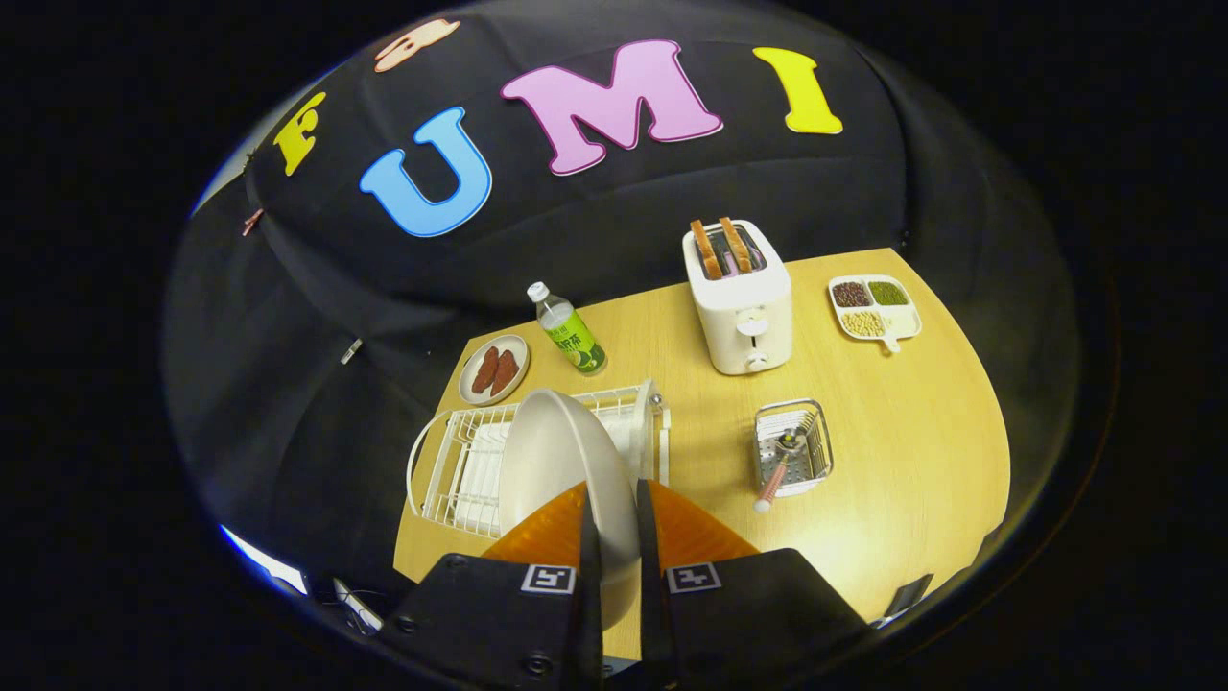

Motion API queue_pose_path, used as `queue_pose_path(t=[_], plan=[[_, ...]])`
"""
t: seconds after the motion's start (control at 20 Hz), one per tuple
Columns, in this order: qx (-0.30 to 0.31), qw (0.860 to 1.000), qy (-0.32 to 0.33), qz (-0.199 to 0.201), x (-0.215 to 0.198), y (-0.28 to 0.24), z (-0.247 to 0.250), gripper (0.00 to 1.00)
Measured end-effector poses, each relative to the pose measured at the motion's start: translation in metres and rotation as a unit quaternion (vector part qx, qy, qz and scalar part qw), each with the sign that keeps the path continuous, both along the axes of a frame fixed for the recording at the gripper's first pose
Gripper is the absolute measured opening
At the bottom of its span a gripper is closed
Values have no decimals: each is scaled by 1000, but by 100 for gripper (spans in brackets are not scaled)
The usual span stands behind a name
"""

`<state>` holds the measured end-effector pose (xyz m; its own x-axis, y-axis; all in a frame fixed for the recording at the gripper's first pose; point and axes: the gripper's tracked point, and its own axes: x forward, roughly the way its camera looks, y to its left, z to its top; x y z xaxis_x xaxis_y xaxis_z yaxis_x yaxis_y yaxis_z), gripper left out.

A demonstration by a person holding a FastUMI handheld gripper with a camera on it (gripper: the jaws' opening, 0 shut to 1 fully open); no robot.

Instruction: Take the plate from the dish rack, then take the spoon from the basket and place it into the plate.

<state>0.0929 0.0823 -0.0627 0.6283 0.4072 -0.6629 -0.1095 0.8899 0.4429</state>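
The gripper (614, 499) is clamped on the plate's (566, 461) rim above the rack (460, 470) — tilted, it could slip free.

The claw (611, 509) is clamped on the rim of the plate (566, 461), one finger on each face, holding it on edge above the white dish rack (460, 470). At about 2 o'clock from the fingers, on the wooden surface (911, 432), stands a metal basket (794, 443) with the spoon (779, 472) leaning out of it. Beyond at 12 o'clock sits a toaster (741, 307) with two slices, a bottle (570, 331) and a small dish (494, 369) at 11, and a divided tray (875, 309) at 1.
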Motion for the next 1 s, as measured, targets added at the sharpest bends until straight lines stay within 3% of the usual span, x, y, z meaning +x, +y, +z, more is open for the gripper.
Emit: queue_pose_path(t=[0.6,1.0], plan=[[36,995,87,-10,-101,-99,-72,20],[30,989,144,6,-89,-122,-156,20]])
